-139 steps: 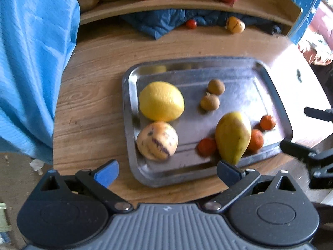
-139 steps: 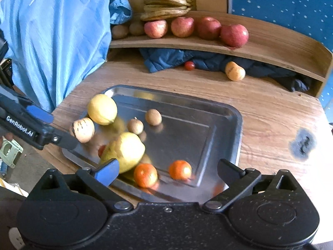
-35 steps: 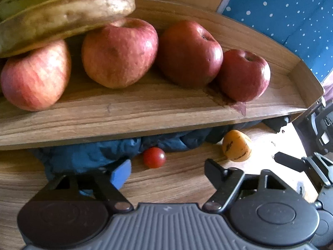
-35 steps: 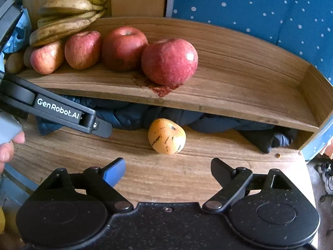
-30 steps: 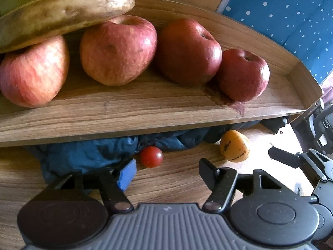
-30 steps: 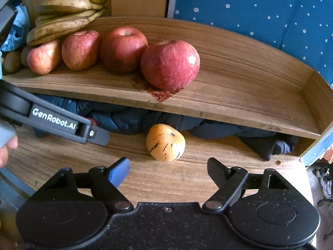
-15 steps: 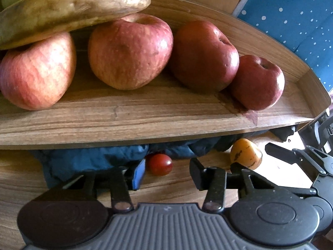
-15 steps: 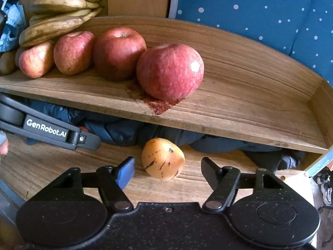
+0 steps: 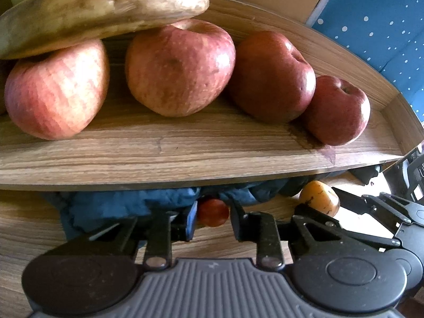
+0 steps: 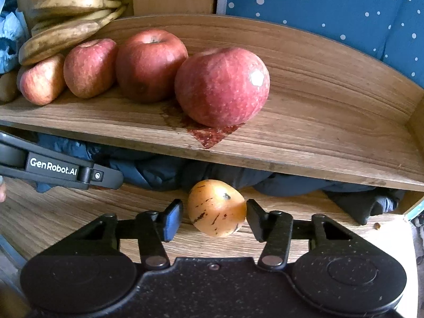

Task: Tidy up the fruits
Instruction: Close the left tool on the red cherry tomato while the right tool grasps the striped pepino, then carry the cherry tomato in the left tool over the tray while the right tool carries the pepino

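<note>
A small red tomato (image 9: 213, 212) lies on the wooden table under the shelf, between the fingers of my left gripper (image 9: 212, 218), whose jaws have closed in until both touch its sides. A yellow-orange speckled fruit (image 10: 216, 208) lies on the table between the fingers of my right gripper (image 10: 214, 217); small gaps remain on both sides. That fruit also shows in the left wrist view (image 9: 319, 201), with the right gripper's fingers (image 9: 352, 201) beside it.
A curved wooden shelf (image 10: 318, 143) overhangs both fruits and carries several red apples (image 10: 221, 86) and bananas (image 10: 71, 18). Dark blue cloth (image 9: 127, 204) is bunched under the shelf. The left gripper's arm (image 10: 58, 169) reaches in at the left of the right wrist view.
Both grippers moved from the tray to the table under the shelf. Over the last second each has pushed forward and narrowed its jaws around its fruit.
</note>
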`<state>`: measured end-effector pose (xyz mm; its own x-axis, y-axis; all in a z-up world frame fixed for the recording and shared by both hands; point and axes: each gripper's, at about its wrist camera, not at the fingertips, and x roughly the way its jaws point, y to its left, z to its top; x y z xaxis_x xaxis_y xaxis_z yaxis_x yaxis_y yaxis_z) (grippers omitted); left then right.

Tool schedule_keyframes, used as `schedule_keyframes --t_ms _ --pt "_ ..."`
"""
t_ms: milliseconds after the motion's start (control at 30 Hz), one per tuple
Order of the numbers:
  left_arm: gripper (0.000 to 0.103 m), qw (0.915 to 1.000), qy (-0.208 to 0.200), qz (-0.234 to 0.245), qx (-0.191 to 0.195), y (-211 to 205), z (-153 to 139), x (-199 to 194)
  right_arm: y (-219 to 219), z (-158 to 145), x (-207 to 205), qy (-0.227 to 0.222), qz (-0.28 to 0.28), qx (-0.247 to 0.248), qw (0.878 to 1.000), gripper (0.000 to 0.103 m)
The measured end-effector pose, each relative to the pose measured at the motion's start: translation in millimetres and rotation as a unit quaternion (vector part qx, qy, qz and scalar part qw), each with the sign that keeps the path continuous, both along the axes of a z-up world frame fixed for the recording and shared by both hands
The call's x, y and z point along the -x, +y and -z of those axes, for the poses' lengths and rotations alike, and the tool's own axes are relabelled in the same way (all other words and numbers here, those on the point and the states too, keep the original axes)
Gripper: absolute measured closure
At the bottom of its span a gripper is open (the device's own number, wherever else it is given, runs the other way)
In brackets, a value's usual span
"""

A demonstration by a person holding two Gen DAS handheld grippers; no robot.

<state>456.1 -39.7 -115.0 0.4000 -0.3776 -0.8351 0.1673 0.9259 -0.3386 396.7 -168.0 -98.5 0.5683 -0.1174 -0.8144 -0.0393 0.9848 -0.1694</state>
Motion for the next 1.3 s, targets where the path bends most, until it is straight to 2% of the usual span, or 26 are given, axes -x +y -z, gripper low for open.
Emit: schedule_keyframes --t_ms 800,1300 --pt "0.077 1.0 0.001 0.004 0.009 6 -10 17 5 -3 18 -0.003 0.0 -0.035 0.999 0.053" --pt "0.077 0.9998 -0.01 -0.013 0.007 19 -29 35 25 -23 43 -0.019 -0.03 -0.054 0.998 0.053"
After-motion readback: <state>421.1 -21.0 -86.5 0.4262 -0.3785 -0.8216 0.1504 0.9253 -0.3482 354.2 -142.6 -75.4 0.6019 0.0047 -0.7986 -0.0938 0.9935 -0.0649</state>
